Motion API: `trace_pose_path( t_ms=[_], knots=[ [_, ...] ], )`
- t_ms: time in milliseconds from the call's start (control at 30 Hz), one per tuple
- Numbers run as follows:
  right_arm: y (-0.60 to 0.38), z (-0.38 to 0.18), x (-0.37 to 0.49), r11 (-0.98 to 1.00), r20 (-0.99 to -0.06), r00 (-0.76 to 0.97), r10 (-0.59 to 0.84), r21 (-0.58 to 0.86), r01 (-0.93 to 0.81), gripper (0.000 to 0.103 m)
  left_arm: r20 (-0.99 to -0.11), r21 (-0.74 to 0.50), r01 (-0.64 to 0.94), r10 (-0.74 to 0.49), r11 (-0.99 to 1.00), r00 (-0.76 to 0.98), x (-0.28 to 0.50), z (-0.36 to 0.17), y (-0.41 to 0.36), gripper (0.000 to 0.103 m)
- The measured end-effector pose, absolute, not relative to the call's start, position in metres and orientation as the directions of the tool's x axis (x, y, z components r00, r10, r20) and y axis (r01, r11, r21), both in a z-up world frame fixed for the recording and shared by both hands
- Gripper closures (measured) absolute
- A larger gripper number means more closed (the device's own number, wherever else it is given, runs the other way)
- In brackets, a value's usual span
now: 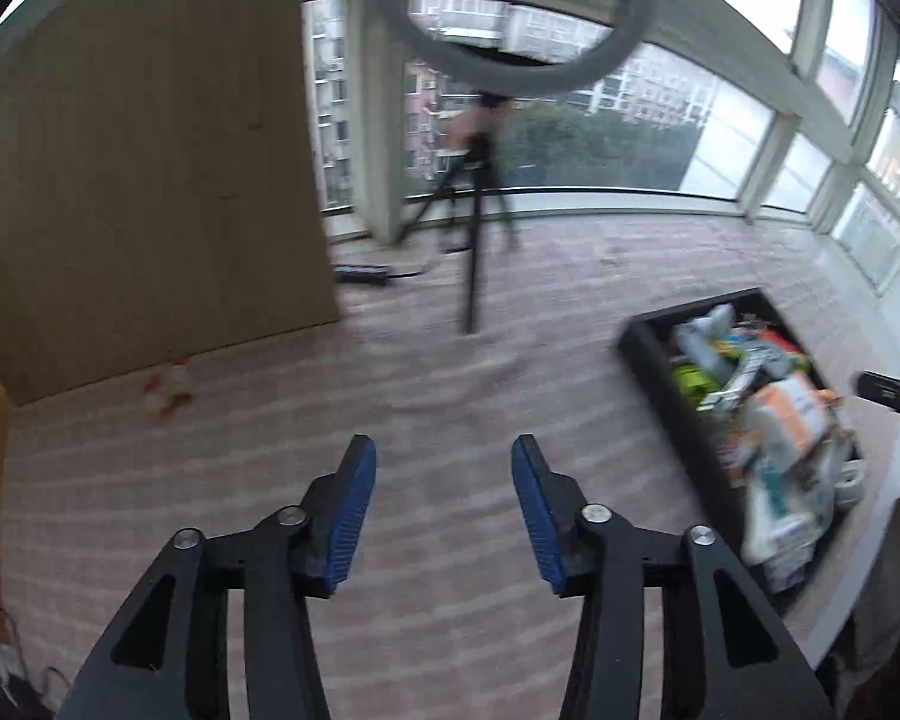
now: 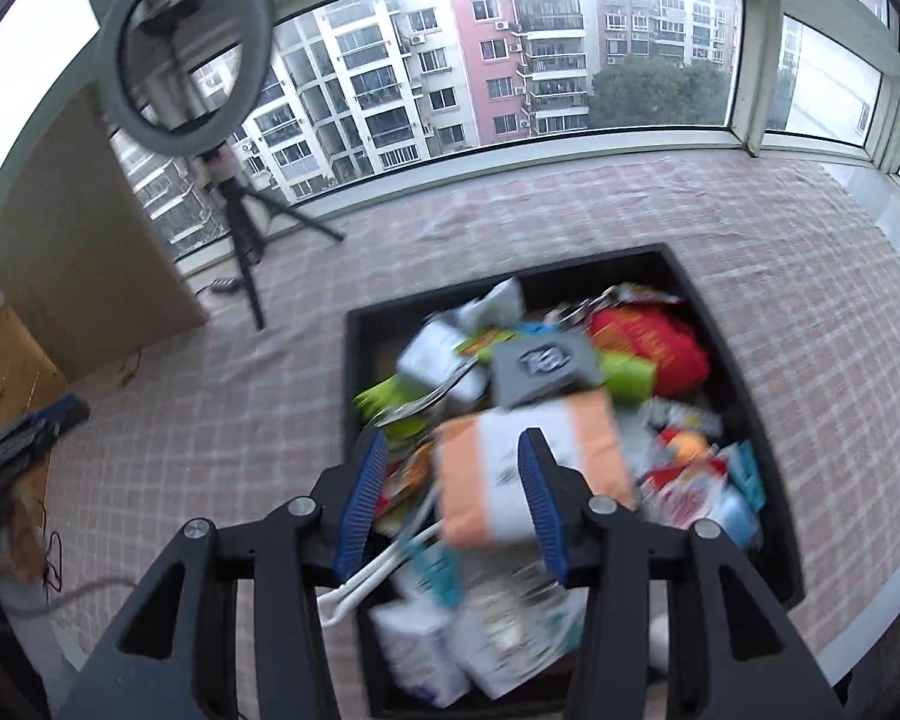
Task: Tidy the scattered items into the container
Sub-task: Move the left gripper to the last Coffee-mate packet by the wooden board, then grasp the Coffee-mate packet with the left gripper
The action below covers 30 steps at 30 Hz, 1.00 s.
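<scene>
The right tool (image 2: 453, 480) hangs apart and empty over the full black bin (image 2: 768, 420), the left tool (image 1: 444, 516) apart over checked cloth (image 1: 450, 396), contents blurred.

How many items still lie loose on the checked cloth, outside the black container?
1: a small red, white and yellow item by the wooden panel, far left of the black container. Others may be out of view.

**Room and background, both wrist views**

Checked pink-and-white cloth (image 2: 780, 312) covers the surface. Wide windows (image 2: 510, 60) with pale frames run along the far side and right; daylight, overcast. Apartment blocks (image 2: 498, 48) and trees outside. Ring light (image 2: 186, 48) on black tripod (image 2: 246, 240) at left. Wooden panel (image 1: 150, 180) beside it.
</scene>
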State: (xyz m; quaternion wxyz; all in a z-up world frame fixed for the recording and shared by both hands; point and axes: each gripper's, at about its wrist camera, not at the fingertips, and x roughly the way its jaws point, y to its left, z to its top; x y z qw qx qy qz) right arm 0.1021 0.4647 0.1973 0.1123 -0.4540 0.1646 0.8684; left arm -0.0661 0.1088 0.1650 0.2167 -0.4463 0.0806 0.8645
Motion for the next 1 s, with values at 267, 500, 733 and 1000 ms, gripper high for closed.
trace_pose_path(
  t_ms=[267, 500, 733, 1000],
  knots=[
    [0.39, 0.192, 0.118, -0.903, -0.853, -0.518, 0.062, 0.174, -0.393, 0.045, -0.875, -0.075, -0.341, 0.226, -0.937, -0.428, -0.164, 0.118, -0.017, 0.055],
    [0.342, 0.175, 0.129, -0.862, -0.882, -0.465, 0.075, 0.177, -0.476, 0.045, -0.906, -0.127, -0.17, 0.184, -0.977, -0.38, -0.247, 0.077, -0.068, 0.045],
    [0.329, 0.161, 0.145, -0.82, -0.908, -0.396, 0.139, 0.119, -0.56, 0.045, -0.925, -0.239, -0.029, 0.236, -0.971, -0.297, -0.291, 0.04, -0.06, 0.04],
    [0.338, 0.158, 0.171, -0.762, -0.917, -0.363, 0.166, 0.114, -0.637, 0.045, -0.949, -0.18, -0.017, 0.178, -0.983, -0.261, -0.302, 0.015, -0.027, 0.04]
  ],
)
